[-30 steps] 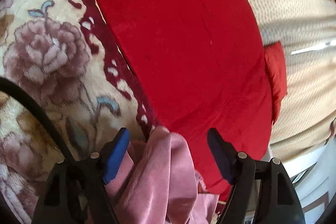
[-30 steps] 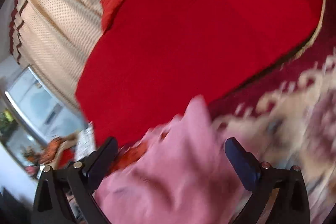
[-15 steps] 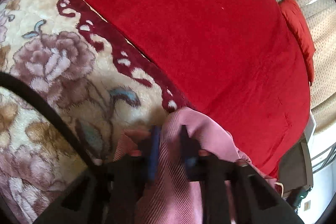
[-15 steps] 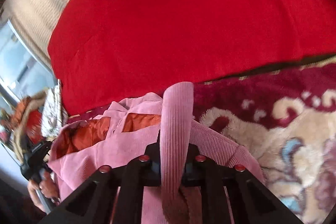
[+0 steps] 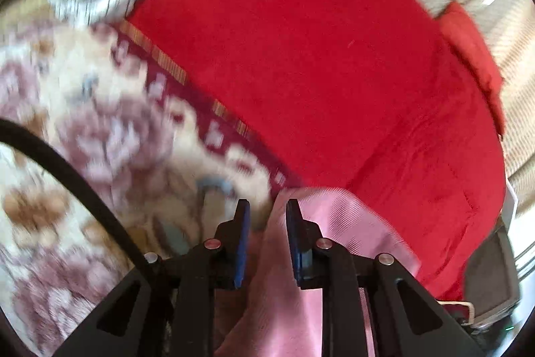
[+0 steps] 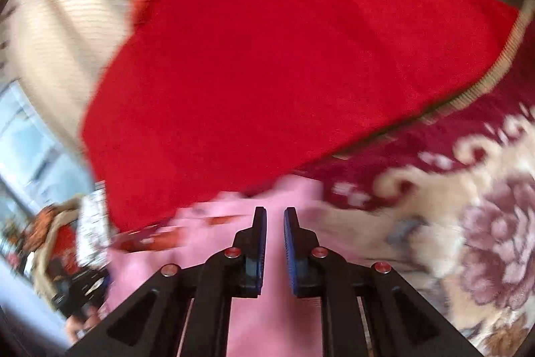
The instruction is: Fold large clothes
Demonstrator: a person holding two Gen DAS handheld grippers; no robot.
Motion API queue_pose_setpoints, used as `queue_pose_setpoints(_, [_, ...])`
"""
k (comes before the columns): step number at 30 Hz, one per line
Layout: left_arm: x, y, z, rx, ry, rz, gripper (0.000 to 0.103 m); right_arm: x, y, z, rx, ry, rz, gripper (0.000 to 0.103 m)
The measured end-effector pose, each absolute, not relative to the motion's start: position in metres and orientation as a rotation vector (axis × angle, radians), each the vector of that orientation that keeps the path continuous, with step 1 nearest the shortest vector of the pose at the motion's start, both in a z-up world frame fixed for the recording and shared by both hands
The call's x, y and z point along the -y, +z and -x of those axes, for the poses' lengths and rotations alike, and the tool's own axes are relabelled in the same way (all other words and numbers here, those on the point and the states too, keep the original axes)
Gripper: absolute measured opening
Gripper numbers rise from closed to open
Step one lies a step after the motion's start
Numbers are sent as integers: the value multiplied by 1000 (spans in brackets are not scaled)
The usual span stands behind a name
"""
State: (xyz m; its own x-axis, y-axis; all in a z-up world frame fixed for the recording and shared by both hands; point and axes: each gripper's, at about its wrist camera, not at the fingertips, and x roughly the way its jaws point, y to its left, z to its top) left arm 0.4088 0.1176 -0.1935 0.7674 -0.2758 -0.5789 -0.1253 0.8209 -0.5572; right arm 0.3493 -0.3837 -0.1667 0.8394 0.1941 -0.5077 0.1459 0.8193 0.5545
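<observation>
Two grippers pinch the pink garment [image 5: 334, 223] on the bed.
Left gripper [image 5: 265, 216] fingers, just closed, clamp a fold; right gripper [image 6: 275, 216] fingers sit nearly together over pink cloth, grip unclear. Garment lies below both, red blanket [image 5: 317, 56] ahead.

Pink ribbed garment [image 5: 337, 223], red blanket [image 5: 317, 62], floral rug [image 5: 100, 129]

Each hand-held gripper, left [image 5: 264, 211] and right [image 6: 275, 218], has black angular arms with triangular cut-outs, silver round screws at the joints and blue-faced fingers [image 5: 241, 243]. A black cable [image 5: 83, 186] curves past the left one.
</observation>
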Motion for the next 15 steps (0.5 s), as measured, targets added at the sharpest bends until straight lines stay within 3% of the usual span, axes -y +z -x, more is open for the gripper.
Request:
queue_pose_setpoints(1, [-114, -186, -404, -662, -97, 591, 23, 373, -157, -347, -569, 75, -605, 24])
queue_pose_setpoints(2, [-110, -180, -402, -640, -114, 570, 26, 364, -152, -346, -564, 111, -596, 53])
queue_pose_setpoints(4, [-101, -177, -401, -658, -150, 539, 51, 341, -148, -347, -594, 181, -574, 102])
queue_pose_setpoints(7, [-85, -184, -406, -718, -162, 499, 52, 309, -152, -347, -593, 245, -536, 97])
queue_pose_setpoints(10, [-71, -196, -414, -817, -104, 402, 54, 276, -157, -353, -639, 280, -419, 70])
queue_pose_setpoints(15, [-74, -232, -425, -938, -19, 320, 65, 258, -194, -375, -790, 216, -317, 66])
